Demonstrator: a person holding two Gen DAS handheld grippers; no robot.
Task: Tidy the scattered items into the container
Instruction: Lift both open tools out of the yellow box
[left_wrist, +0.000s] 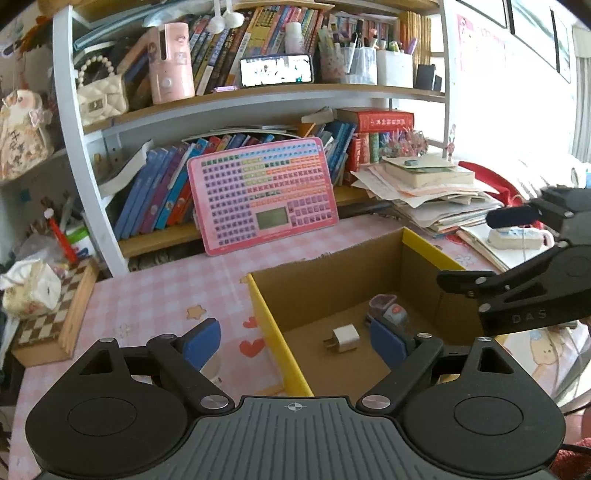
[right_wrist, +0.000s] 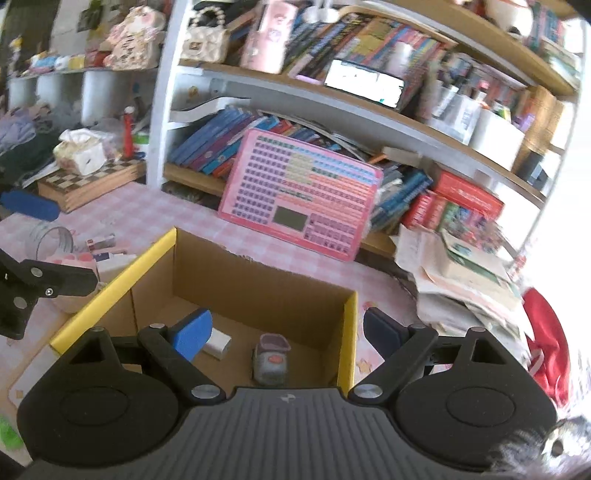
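An open cardboard box (left_wrist: 275, 328) with yellow-edged walls stands on the pink checked desk; it also shows in the right wrist view (right_wrist: 155, 251). Inside lie a white charger plug (left_wrist: 343, 339), also seen from the right (right_wrist: 218, 344), and a small grey gadget with a purple lid (left_wrist: 388, 308), also seen from the right (right_wrist: 271, 356). My left gripper (left_wrist: 295, 343) is open and empty, straddling the box's left wall. My right gripper (right_wrist: 288, 334) is open and empty above the box's near right part. It also appears in the left wrist view at the right edge (left_wrist: 517, 291).
A clear glass jar (right_wrist: 51, 238), small boxes (right_wrist: 101, 242) and a pink-white item (right_wrist: 79, 264) lie on the desk left of the box. A pink keyboard toy (left_wrist: 262, 194) leans on the bookshelf behind. A paper pile (left_wrist: 428, 195) sits right. A chessboard box (left_wrist: 55, 317) sits left.
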